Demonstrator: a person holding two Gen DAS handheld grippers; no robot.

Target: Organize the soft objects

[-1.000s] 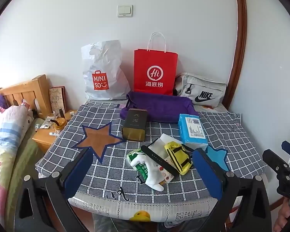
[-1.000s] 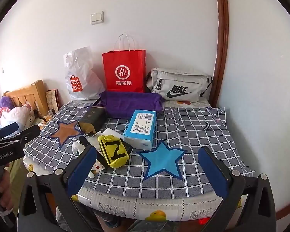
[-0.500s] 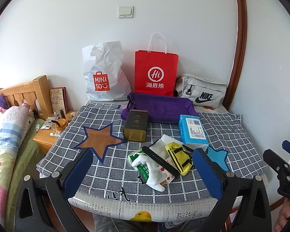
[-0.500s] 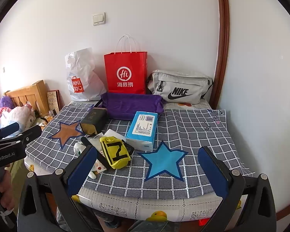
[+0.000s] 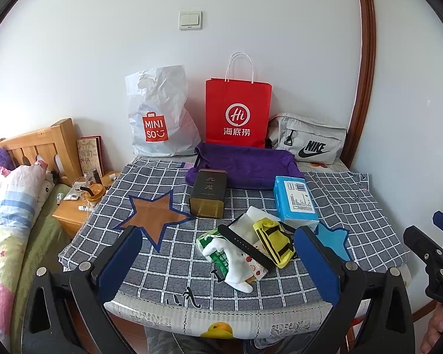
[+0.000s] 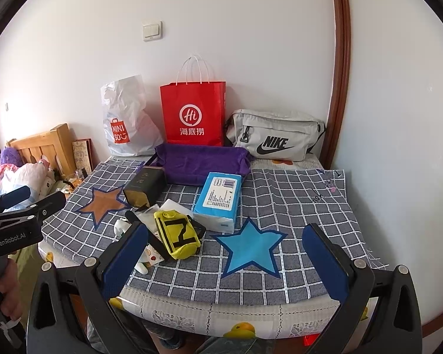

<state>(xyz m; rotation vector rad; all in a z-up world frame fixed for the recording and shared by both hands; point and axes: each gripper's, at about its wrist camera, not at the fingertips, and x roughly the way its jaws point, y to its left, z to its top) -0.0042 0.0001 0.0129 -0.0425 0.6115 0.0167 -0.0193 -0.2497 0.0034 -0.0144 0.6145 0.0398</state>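
Yellow pouch black-strapped, crumpled white sock, both tongs agape, empty

Black left gripper, blue pads, silver screws, "GenRobot.AI" lettering, bare skin

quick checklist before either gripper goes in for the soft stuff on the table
1. Left gripper jaws open and empty: ok.
2. Right gripper jaws open and empty: ok.
3. Yellow pouch reachable from above, nothing lying on it: ok.
4. White sock free to lift: not ok, a black strap crosses the pile right beside it.
5. Purple fabric bin open to receive items: ok.
6. Dark tin and blue tissue pack clear of the pile: cannot tell, both sit close.
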